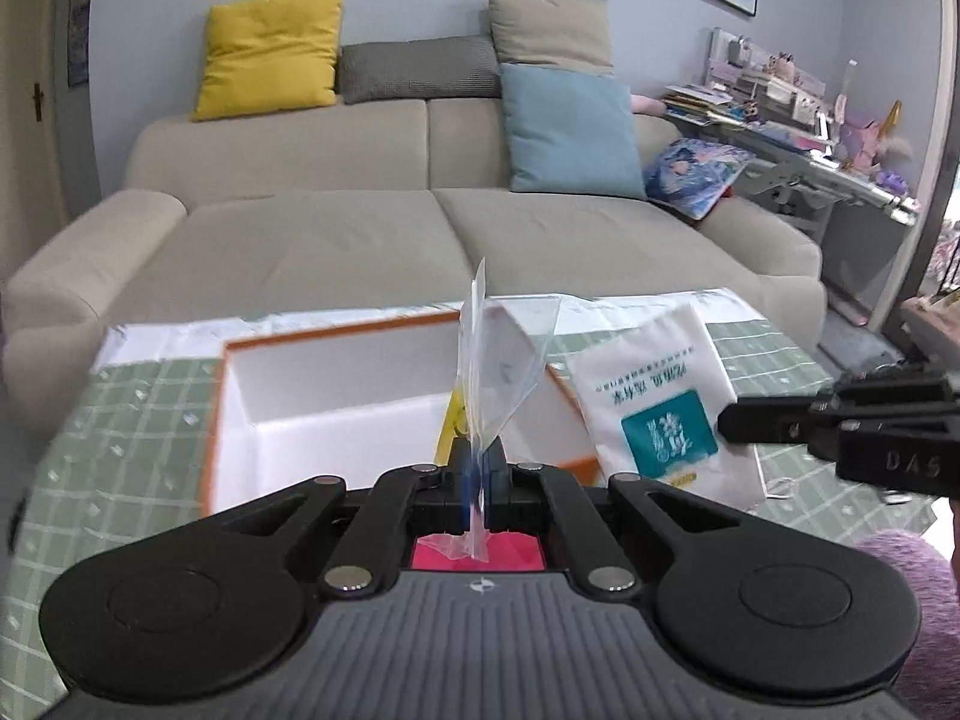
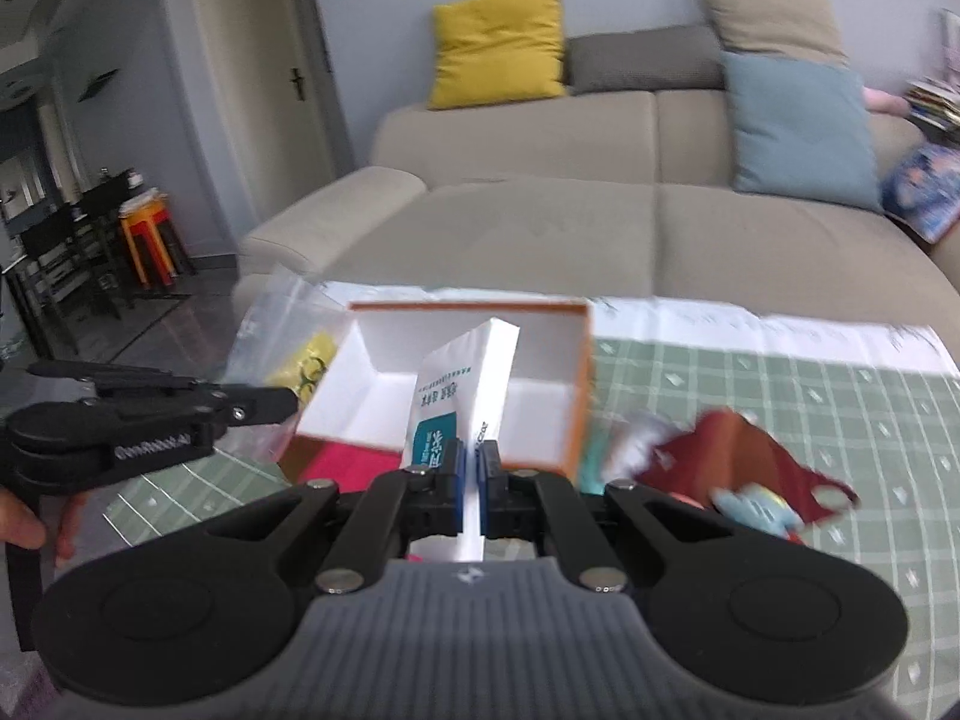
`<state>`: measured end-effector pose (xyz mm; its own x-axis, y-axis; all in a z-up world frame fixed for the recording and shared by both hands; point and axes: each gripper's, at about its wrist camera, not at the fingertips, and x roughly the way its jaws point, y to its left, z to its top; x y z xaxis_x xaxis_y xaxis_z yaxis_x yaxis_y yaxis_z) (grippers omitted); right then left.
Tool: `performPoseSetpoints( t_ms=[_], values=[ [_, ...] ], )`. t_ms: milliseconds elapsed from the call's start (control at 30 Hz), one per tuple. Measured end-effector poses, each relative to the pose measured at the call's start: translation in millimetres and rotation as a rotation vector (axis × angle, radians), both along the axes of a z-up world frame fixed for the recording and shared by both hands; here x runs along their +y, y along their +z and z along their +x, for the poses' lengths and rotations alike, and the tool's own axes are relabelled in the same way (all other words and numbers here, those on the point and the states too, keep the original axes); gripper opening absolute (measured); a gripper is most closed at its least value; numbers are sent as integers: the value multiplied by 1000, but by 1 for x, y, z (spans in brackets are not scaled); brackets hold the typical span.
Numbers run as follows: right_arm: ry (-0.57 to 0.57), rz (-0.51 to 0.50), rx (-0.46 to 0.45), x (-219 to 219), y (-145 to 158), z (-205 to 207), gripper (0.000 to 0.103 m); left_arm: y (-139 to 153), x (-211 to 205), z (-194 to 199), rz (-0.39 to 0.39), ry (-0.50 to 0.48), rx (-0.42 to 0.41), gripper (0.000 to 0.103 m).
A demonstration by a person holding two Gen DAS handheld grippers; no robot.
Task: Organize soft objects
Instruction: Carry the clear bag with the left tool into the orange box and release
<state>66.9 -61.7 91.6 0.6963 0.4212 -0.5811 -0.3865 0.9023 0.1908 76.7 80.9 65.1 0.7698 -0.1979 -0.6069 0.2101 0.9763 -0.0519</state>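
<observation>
While my left gripper (image 1: 478,480) pinched the clear plastic zip bag (image 1: 498,360) and my right gripper (image 2: 471,474) clamped the white teal-labelled soft pouch (image 2: 462,372) above the orange-rimmed white foam box (image 2: 558,384), I feared either thin edge slipping free.

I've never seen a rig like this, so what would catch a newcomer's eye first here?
Probably the open white box with an orange rim on the green checked tablecloth. The left gripper pinches a clear plastic bag upright at its near edge, and the right gripper clamps a white packet with a teal label. Behind stands a beige sofa with a bright yellow cushion.
</observation>
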Motion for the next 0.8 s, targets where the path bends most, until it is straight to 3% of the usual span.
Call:
performPoseSetpoints(
  t_ms=[133, 267, 500, 800],
  values=[
    [27, 32, 7, 27, 3, 36, 1, 3, 17, 21, 43, 13, 2, 3],
    [38, 31, 54, 59, -6, 77, 1, -4, 36, 56, 42, 40, 69, 3],
    [74, -21, 179, 112, -51, 140, 1, -47, 66, 107, 81, 95, 235, 3],
    [91, -61, 350, 141, -102, 174, 1, -90, 85, 134, 98, 79, 374, 3]
  ],
)
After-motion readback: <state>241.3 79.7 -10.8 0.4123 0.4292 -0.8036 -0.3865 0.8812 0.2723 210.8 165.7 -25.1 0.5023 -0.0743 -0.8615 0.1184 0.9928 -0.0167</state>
